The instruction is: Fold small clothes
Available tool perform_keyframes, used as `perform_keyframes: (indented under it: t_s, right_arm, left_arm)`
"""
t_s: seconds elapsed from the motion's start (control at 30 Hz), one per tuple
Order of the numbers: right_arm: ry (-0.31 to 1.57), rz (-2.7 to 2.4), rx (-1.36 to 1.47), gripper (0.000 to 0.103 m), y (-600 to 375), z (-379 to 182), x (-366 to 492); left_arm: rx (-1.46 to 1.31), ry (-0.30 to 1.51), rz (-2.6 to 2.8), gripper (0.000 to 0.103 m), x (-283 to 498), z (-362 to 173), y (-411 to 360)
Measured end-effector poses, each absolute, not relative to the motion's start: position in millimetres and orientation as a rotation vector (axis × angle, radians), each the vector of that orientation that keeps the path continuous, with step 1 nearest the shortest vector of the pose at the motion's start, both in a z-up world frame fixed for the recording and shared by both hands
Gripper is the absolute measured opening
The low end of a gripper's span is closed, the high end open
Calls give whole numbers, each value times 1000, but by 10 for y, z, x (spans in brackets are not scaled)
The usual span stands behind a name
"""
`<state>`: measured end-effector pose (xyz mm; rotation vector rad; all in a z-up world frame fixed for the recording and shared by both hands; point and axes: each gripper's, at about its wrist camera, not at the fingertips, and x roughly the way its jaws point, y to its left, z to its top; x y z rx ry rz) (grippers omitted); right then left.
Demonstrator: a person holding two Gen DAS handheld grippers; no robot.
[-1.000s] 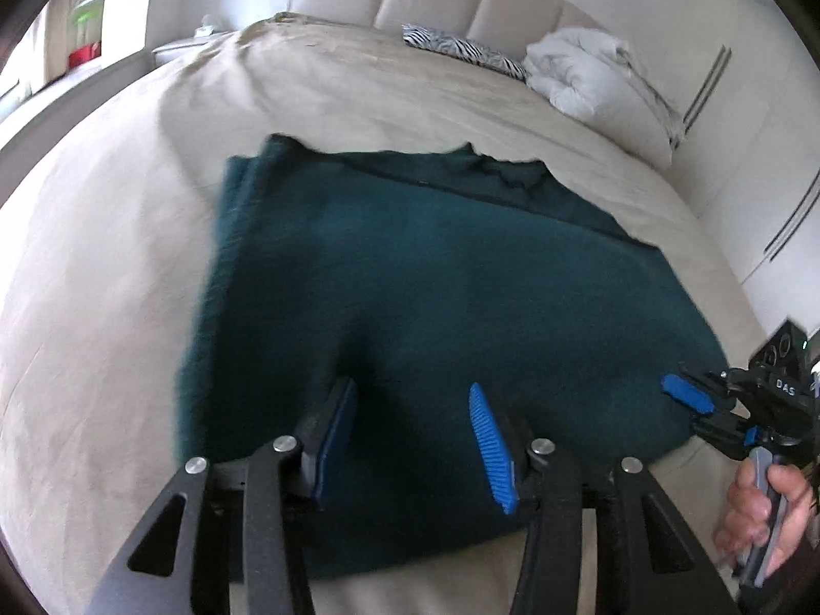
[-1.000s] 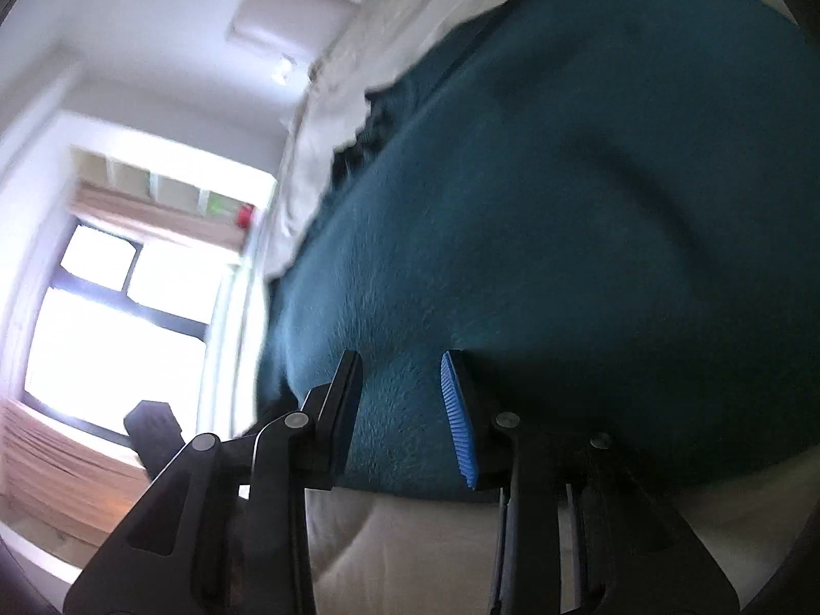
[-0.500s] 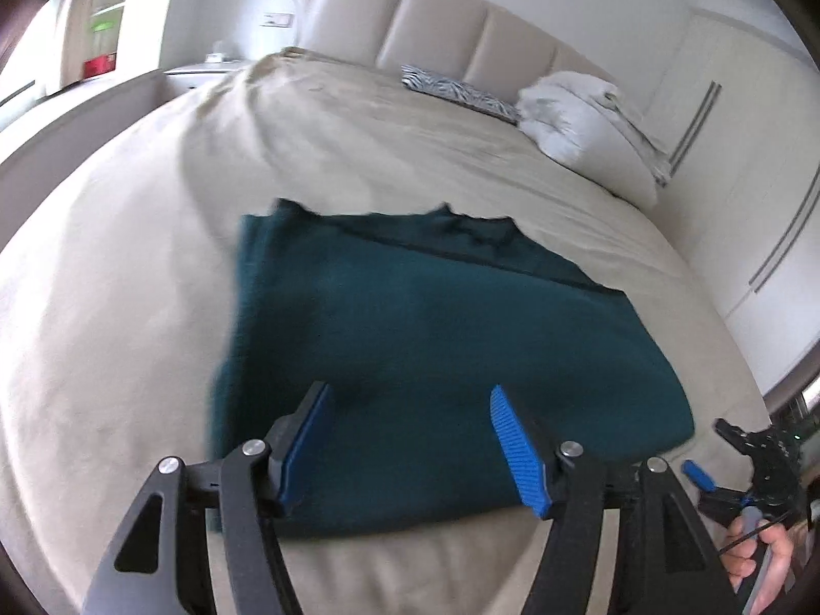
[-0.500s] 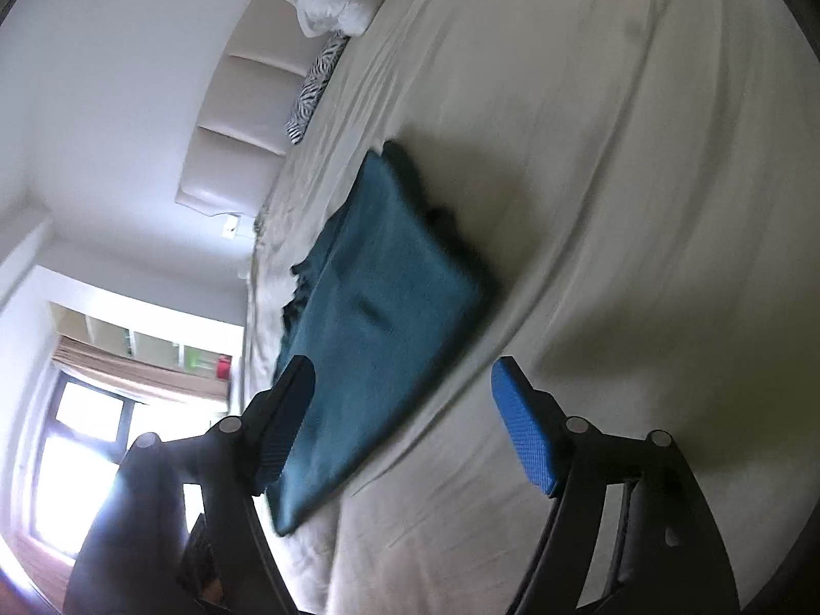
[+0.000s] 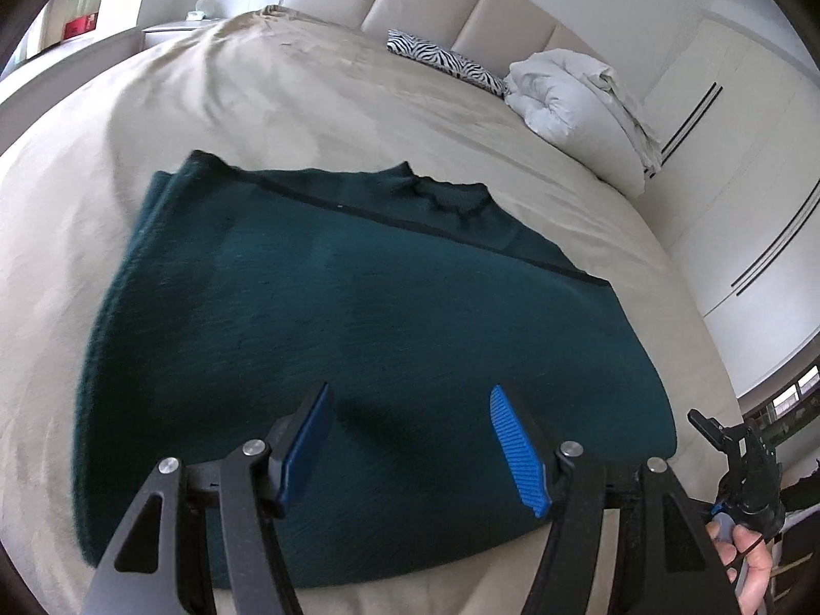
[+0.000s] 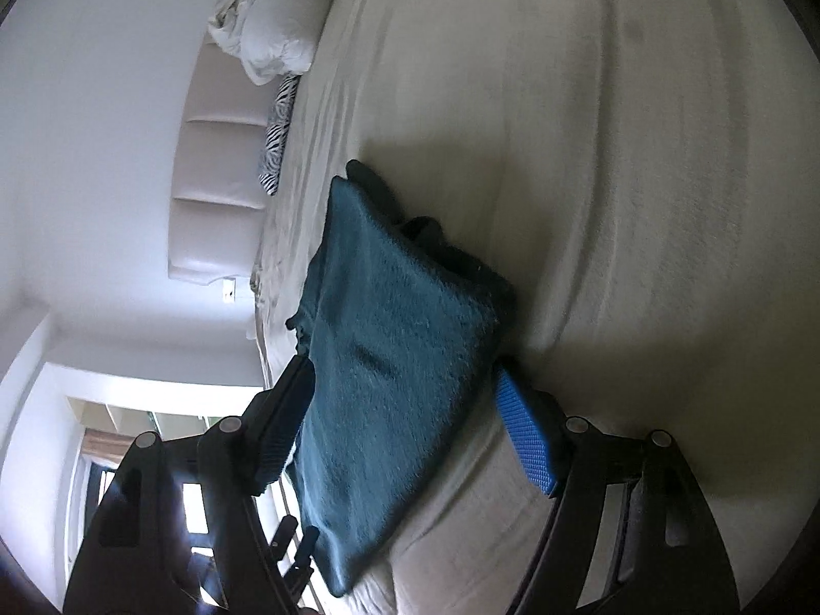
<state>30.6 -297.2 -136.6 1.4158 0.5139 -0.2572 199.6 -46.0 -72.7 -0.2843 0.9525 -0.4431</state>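
A dark teal knitted garment [image 5: 359, 328] lies folded flat on the beige bed [image 5: 318, 102]. It also shows in the right wrist view [image 6: 389, 359], seen side-on. My left gripper [image 5: 405, 441] is open and empty, hovering over the garment's near edge. My right gripper [image 6: 405, 425] is open and empty, held off the garment's right end; it also shows at the lower right of the left wrist view [image 5: 738, 466], beside the bed.
A white duvet bundle [image 5: 574, 97] and a zebra-print pillow [image 5: 446, 59] lie at the head of the bed by the padded headboard [image 5: 451, 5]. White wardrobe doors [image 5: 743, 164] stand to the right. A window [image 6: 133, 461] is on the far side.
Both grippers have opened wider and pulled back from the garment. The right gripper, earlier close over the fabric, now stands off its right end. The garment lies flat and still.
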Motion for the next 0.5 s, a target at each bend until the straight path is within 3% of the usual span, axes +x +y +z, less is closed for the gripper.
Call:
perform_keyframes:
  t_s: [0.5]
  right_arm:
    - [548,-260,1380,69,-2939,-1231,588]
  left_arm:
    - [-280,953,-480,67,2131,-738,-618]
